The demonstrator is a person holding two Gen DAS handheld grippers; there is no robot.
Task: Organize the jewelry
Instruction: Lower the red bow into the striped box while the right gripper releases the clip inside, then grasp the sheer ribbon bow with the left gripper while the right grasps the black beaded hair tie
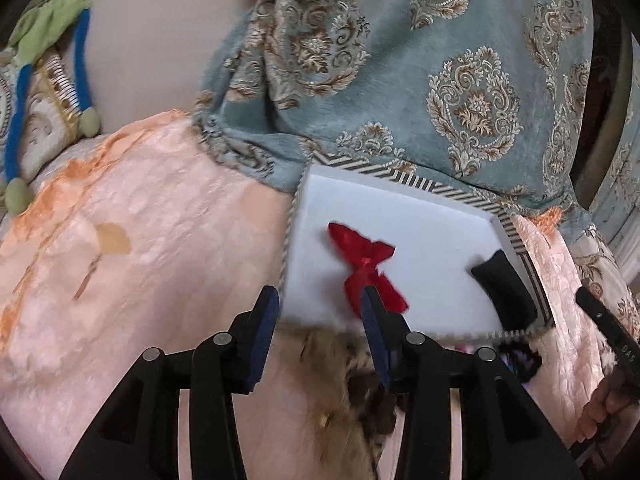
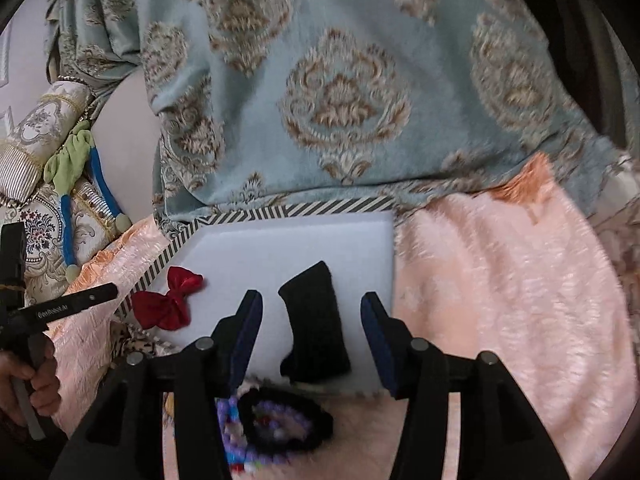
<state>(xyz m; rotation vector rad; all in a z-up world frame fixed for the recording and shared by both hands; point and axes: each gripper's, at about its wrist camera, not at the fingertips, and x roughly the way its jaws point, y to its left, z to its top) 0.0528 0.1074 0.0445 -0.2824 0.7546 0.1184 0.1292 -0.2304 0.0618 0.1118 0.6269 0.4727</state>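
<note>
Two grippers over white tray [image 2: 304,240].
Left gripper [image 1: 320,300] fingers apart, empty, beside red bow [image 1: 366,268]; right gripper [image 2: 312,310] wide, straddling black pad [image 2: 314,320] without touching.

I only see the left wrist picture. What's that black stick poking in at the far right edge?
Observer: One finger of the right tool. It stands open, with the black cushion between its fingers, untouched.
Operator: Anything in front of the white tray? It's a blur here.
Observer: A black hair tie with purple beads by it, on the pink blanket.
</note>
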